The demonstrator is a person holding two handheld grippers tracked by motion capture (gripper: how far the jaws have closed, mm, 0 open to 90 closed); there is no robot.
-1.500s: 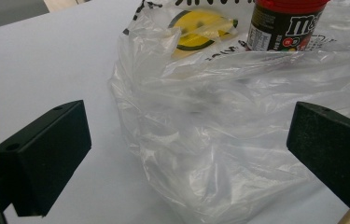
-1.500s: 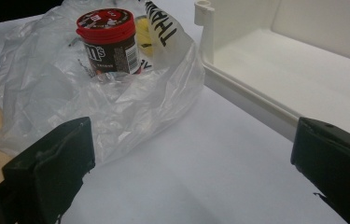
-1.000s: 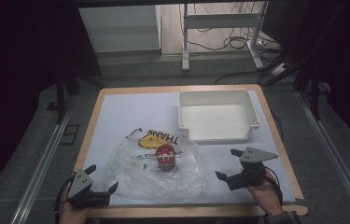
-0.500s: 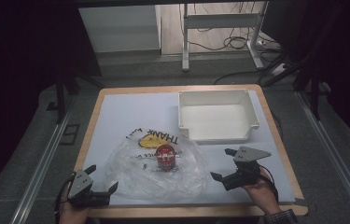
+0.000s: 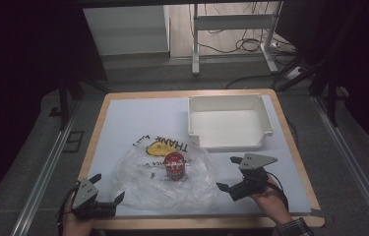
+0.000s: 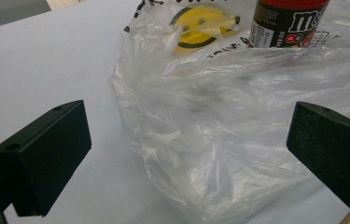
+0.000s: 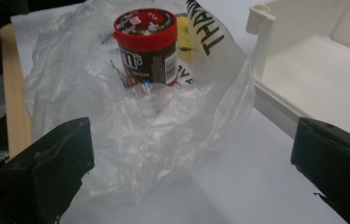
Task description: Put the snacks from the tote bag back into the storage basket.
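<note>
A crumpled clear plastic bag (image 5: 147, 184) with a yellow smiley and black "THANK" print lies on the front half of the table. A small brown candy jar (image 5: 174, 165) with a red lid stands upright among its folds. My left gripper (image 5: 108, 187) rests at the front left corner, open, its jaws facing the bag's left edge (image 6: 219, 121), with the jar (image 6: 287, 23) beyond. My right gripper (image 5: 226, 172) hovers just right of the bag, open and holding nothing. Ahead of the right gripper (image 7: 191, 168) are the bag (image 7: 140, 126) and the jar (image 7: 147, 46).
A white rectangular tray (image 5: 231, 145) sits at the back right of the table, close behind the right gripper; its near corner (image 7: 261, 28) rises beside the bag. The table's wooden rim (image 5: 197, 223) runs along the front. Dark floor and metal rails surround the table.
My right gripper has shifted left, closer to the bag's right edge. The left gripper, bag and jar have stayed put.
</note>
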